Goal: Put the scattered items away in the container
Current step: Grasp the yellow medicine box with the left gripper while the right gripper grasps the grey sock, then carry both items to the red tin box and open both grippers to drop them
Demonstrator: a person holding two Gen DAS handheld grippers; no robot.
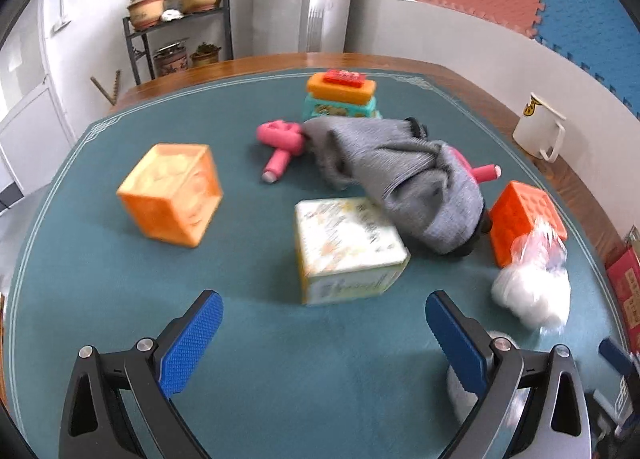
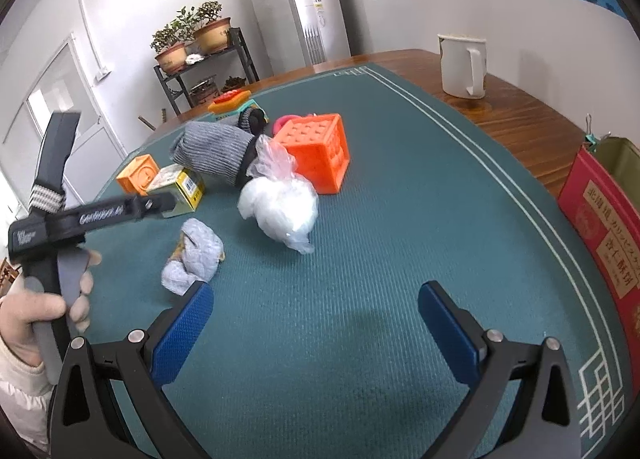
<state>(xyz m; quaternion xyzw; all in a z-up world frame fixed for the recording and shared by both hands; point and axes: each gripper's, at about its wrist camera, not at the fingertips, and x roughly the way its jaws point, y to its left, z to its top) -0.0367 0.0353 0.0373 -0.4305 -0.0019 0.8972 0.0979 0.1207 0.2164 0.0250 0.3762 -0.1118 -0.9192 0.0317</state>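
1. Now both grippers, left [image 1: 324, 321] and right [image 2: 316, 309], hover with jaws spread, holding nothing.
2. Items such as the box [image 1: 348, 249], sock [image 1: 404, 175] and bag [image 2: 282, 207] lie scattered on the surface [image 2: 400, 259]; the container isn't clearly identifiable.
3. Centre jaws squarely before closing.

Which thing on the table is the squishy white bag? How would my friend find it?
Start at the green table mat, then find the orange holey cube. In front of it sits the clear plastic bag, knotted on top and stuffed with white fluff, unlike the hard blocks nearby.
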